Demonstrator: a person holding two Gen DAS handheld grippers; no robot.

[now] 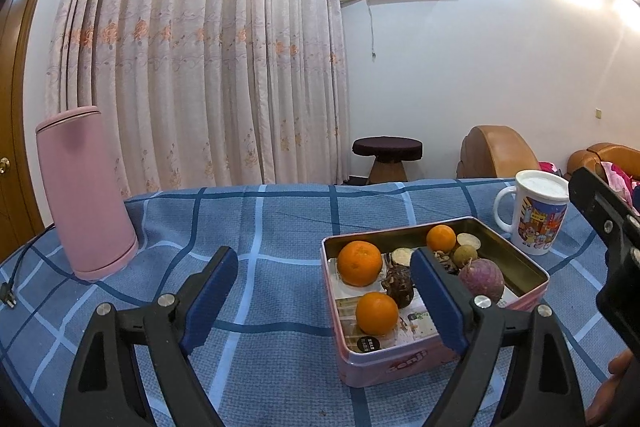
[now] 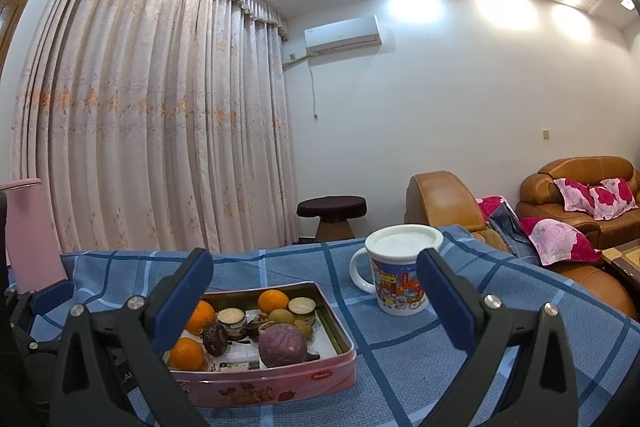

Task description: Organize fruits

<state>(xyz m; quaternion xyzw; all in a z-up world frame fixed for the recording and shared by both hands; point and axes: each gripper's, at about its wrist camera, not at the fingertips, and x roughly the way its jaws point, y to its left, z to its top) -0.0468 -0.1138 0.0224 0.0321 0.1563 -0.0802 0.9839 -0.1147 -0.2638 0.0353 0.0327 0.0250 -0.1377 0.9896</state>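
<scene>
A pink tin box (image 1: 400, 367) sits on the blue checked tablecloth. It holds three oranges (image 1: 359, 263), a purple round root (image 1: 482, 278), a dark brown tuber (image 1: 398, 285) and several small brown fruits. My left gripper (image 1: 324, 301) is open and empty, above the cloth, its right finger over the tin's near side. In the right wrist view the tin (image 2: 280, 383) lies lower left. My right gripper (image 2: 316, 301) is open and empty, its left finger in front of the tin's left part.
A pink kettle (image 1: 86, 195) with a black cord stands at the far left. A lidded cartoon mug (image 1: 534, 213) stands right of the tin; it also shows in the right wrist view (image 2: 400, 271). Brown sofas and a stool lie beyond the table.
</scene>
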